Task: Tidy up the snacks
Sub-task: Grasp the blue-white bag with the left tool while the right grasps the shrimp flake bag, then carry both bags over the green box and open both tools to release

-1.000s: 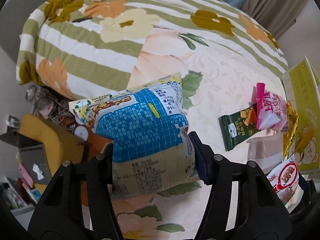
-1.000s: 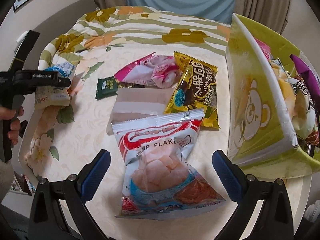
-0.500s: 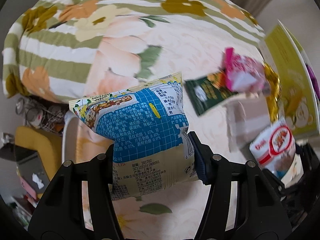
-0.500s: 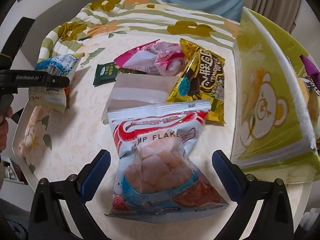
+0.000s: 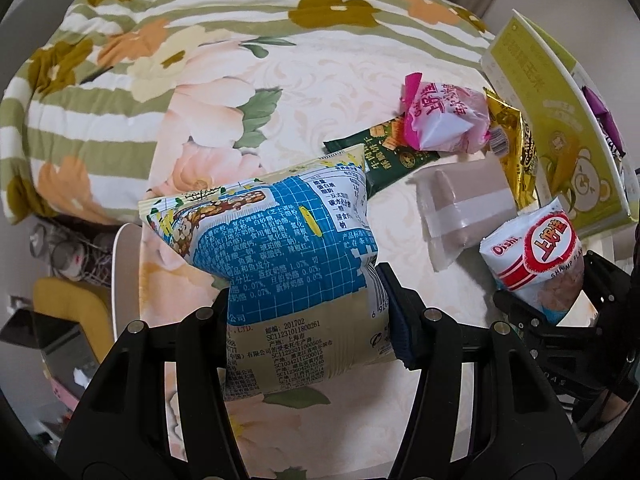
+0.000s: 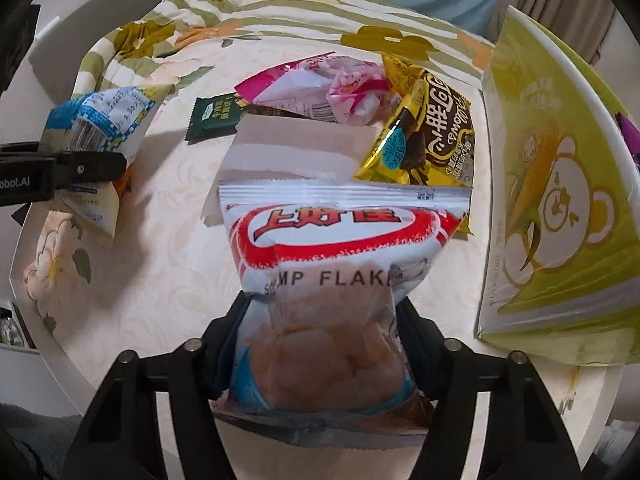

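My left gripper (image 5: 306, 296) is shut on a blue and yellow snack bag (image 5: 280, 248), held above the floral tablecloth (image 5: 224, 92). That bag (image 6: 104, 120) also shows at the left of the right wrist view, pinched by the left gripper's fingers (image 6: 80, 168). My right gripper (image 6: 320, 320) is closing its jaws on a white and red shrimp flakes bag (image 6: 332, 240). The pads press into its lower half and crumple it. From the left wrist view this bag (image 5: 536, 248) stands at the far right.
A green and yellow bear box (image 6: 552, 200) holding snacks stands open at the right. Behind the shrimp bag lie a pale flat packet (image 6: 296, 152), a gold chocolate bag (image 6: 436, 132), a pink bag (image 6: 340, 84) and a dark green bar (image 6: 216, 116). The table edge (image 6: 24, 248) runs along the left.
The right jaws went from wide open to pinching the shrimp flakes bag, which has crumpled. The left gripper carried the blue bag rightwards, nearer the other snacks.
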`<state>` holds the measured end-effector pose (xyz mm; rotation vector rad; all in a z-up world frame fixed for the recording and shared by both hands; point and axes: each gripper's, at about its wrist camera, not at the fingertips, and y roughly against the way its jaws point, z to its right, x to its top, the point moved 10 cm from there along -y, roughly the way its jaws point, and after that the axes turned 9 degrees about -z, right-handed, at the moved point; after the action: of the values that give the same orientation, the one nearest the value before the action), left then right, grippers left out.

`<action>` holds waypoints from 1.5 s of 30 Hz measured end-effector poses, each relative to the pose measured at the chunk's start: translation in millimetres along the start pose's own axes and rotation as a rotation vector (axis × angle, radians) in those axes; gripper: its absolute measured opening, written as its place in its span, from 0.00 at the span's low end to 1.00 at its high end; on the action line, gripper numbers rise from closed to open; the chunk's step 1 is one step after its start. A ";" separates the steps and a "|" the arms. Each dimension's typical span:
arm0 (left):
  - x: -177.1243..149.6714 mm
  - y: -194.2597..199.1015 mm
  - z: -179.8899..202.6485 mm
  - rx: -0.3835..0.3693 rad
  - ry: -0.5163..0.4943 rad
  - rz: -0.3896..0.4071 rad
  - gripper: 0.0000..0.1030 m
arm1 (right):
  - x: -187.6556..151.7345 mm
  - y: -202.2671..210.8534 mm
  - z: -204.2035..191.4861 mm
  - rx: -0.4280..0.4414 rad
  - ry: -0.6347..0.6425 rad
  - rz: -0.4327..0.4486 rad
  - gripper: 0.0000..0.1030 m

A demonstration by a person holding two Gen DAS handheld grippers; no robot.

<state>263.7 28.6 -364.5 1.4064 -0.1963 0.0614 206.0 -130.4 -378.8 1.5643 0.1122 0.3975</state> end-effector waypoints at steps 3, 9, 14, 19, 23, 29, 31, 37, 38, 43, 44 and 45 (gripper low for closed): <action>-0.8 6.4 -3.0 -0.009 0.004 0.011 0.49 | -0.3 2.7 1.5 -0.004 -0.024 0.002 0.58; 1.7 29.1 -4.1 -0.027 -0.004 0.052 0.49 | 2.3 24.6 -0.2 0.004 -0.073 0.040 0.57; 8.1 59.1 3.8 -0.058 -0.019 0.099 0.49 | 6.7 51.4 -3.8 0.012 -0.104 0.087 0.56; 24.2 97.7 32.3 -0.108 -0.109 0.170 0.49 | 13.1 97.7 0.8 0.007 -0.164 0.172 0.56; 45.0 130.5 63.1 -0.126 -0.174 0.235 0.49 | 21.5 136.5 13.3 -0.022 -0.200 0.247 0.56; 78.7 165.2 119.3 -0.154 -0.235 0.303 0.49 | 35.6 187.2 51.8 -0.052 -0.234 0.319 0.56; 90.5 170.7 140.7 -0.171 -0.245 0.316 0.49 | 38.0 198.5 68.4 -0.067 -0.240 0.345 0.56; 131.5 173.2 217.1 -0.179 -0.266 0.346 0.49 | 51.5 219.6 130.4 -0.057 -0.256 0.386 0.56; 141.6 169.7 234.3 -0.179 -0.272 0.347 0.49 | 54.6 222.2 141.0 -0.058 -0.251 0.387 0.56; 177.6 145.3 295.7 -0.177 -0.288 0.323 0.49 | 59.2 222.4 201.6 -0.055 -0.253 0.396 0.56; 184.4 137.6 307.6 -0.174 -0.290 0.311 0.49 | 60.5 222.7 210.2 -0.059 -0.259 0.405 0.56; 190.5 130.3 319.0 -0.176 -0.290 0.300 0.49 | 61.5 221.5 224.2 -0.055 -0.265 0.405 0.56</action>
<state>398.1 -277.7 -156.7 1.1972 -0.6383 0.0850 295.8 -332.8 -146.3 1.5690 -0.4232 0.4990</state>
